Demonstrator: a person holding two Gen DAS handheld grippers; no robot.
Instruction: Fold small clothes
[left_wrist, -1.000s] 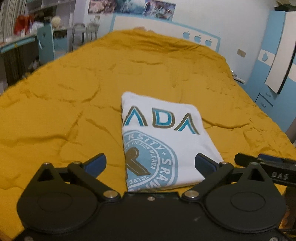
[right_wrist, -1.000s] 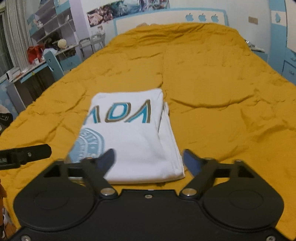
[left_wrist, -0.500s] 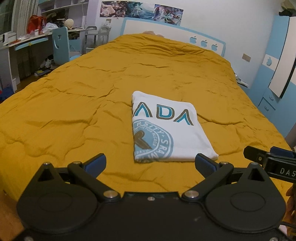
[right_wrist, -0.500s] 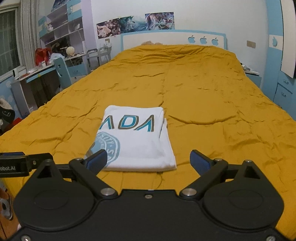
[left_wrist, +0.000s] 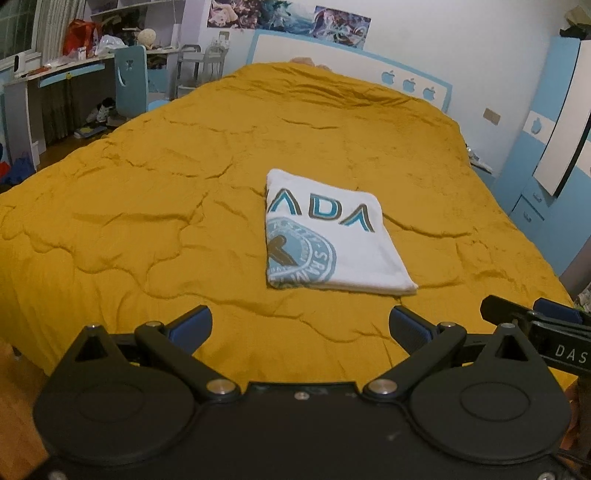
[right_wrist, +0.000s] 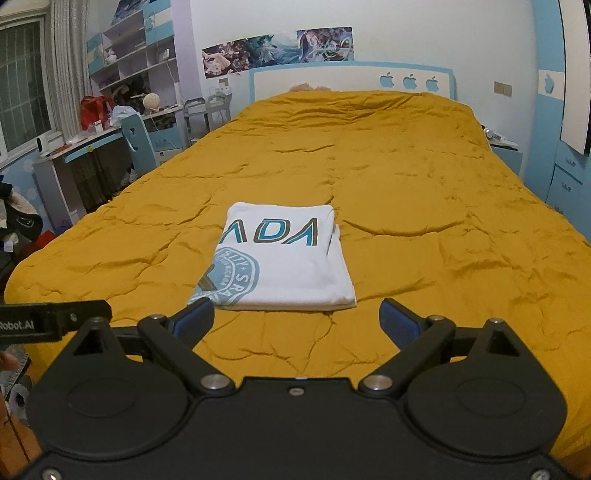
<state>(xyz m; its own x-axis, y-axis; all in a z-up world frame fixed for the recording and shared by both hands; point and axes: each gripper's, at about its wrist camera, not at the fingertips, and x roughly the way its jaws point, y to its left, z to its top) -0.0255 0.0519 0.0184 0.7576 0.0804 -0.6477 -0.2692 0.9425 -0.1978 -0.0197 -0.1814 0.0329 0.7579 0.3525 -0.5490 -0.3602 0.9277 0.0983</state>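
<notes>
1. A white folded T-shirt with teal and brown lettering and a round teal seal print (left_wrist: 328, 240) lies flat on the mustard-yellow quilted bed cover (left_wrist: 147, 206), roughly mid-width and toward the near end of the bed.
2. The shirt (right_wrist: 284, 258) forms a tidy rectangle; its layered edges show along the right side.
3. The left hand-held gripper (left_wrist: 301, 325), black with blue pads, hangs above the bed cover just short of the shirt's near edge, its jaws spread wide with nothing between them.
4. The right hand-held gripper (right_wrist: 297, 320) sits likewise short of the shirt's near edge, jaws wide apart and empty, touching no cloth.
5. Beyond the shirt, a white and blue headboard with apple cut-outs (right_wrist: 351, 79) closes the far end of the bed.
6. Left of the shirt, off the bed, stands a cluttered desk with a blue chair (right_wrist: 136, 142).
</notes>
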